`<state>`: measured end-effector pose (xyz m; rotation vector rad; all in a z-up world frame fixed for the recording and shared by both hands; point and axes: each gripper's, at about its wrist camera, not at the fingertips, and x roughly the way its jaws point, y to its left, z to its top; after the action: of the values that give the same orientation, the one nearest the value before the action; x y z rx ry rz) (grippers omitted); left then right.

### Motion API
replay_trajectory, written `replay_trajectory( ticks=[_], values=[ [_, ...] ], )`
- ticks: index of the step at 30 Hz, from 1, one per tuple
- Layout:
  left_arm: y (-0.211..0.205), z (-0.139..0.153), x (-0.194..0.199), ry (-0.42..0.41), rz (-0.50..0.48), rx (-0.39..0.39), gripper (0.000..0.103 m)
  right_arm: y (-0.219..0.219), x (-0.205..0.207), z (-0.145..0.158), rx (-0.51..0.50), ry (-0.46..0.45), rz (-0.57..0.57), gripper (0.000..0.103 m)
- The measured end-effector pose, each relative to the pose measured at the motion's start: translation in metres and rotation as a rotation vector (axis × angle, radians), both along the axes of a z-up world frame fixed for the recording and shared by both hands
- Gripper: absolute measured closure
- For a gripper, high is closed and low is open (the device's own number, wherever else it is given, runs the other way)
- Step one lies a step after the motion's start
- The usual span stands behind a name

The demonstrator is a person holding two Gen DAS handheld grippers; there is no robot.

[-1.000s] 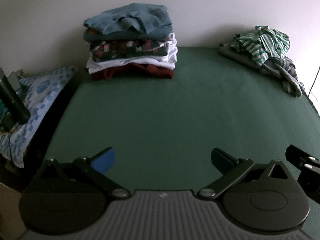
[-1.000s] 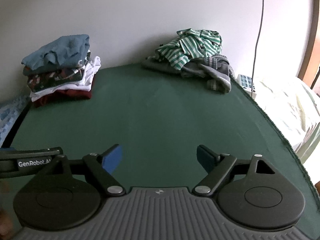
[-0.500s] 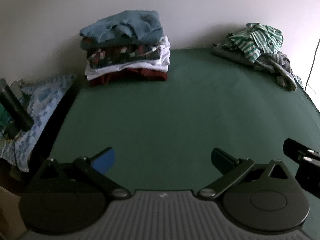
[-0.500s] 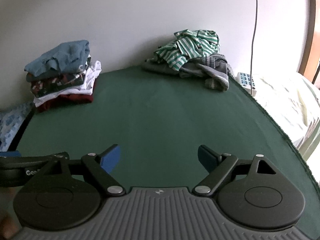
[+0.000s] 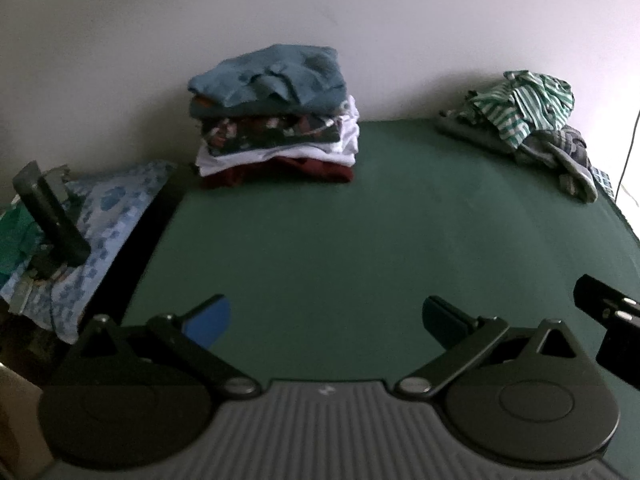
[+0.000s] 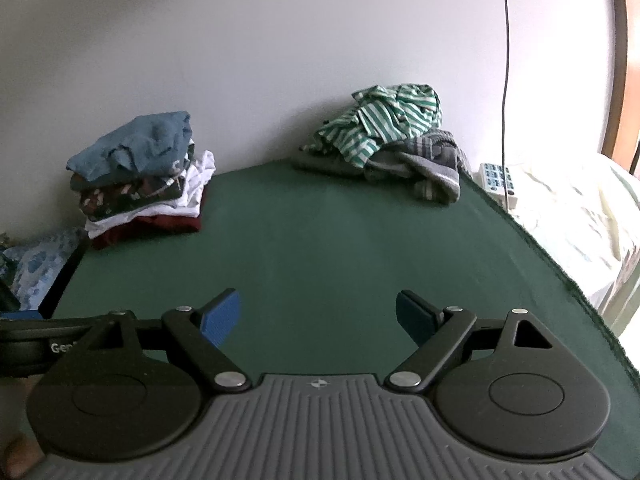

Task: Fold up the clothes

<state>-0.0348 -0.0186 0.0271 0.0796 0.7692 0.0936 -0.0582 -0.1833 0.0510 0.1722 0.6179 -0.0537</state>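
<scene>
Plain white wall (image 6: 280, 40) across top; green-covered counter (image 6: 340, 248) fills centre; bright daylight, pale bedding (image 6: 580, 216) at right edge.

Green-white striped shirt (image 6: 384, 124), green tabletop (image 6: 320, 248)

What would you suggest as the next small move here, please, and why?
Probably reach the right gripper forward toward the striped shirt atop the unfolded heap at the far right. Both grippers are open and empty over bare green cloth, and the folded stack looks done.
</scene>
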Motion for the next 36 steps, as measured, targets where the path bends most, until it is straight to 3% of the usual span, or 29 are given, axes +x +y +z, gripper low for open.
replay_trajectory(
  ticks=[7,11,16,19,23,28,36],
  values=[
    [0.011,0.009,-0.004,-0.003,0.041,-0.004,0.001,0.009,-0.003,0.006,-0.012,-0.021,0.024,0.015],
    [0.009,0.011,-0.003,-0.003,0.017,-0.005,0.001,0.013,-0.004,0.007,-0.033,-0.017,0.023,0.015],
    [-0.007,0.007,0.007,0.033,-0.089,-0.068,0.001,0.001,-0.008,0.001,-0.031,0.001,-0.010,0.016],
    [-0.027,-0.006,0.017,0.104,-0.192,-0.110,0.001,-0.017,-0.008,-0.009,-0.030,0.017,-0.048,0.016],
    [-0.058,-0.012,0.034,0.124,-0.281,-0.110,0.001,-0.054,0.004,-0.020,-0.027,0.046,-0.099,0.018],
    [-0.086,-0.008,0.077,0.152,-0.343,-0.174,0.001,-0.120,0.043,-0.022,-0.024,0.073,-0.085,0.018],
    [-0.125,0.009,0.126,0.086,-0.323,-0.072,0.001,-0.211,0.162,-0.004,0.000,0.043,-0.055,0.021]
  ],
)
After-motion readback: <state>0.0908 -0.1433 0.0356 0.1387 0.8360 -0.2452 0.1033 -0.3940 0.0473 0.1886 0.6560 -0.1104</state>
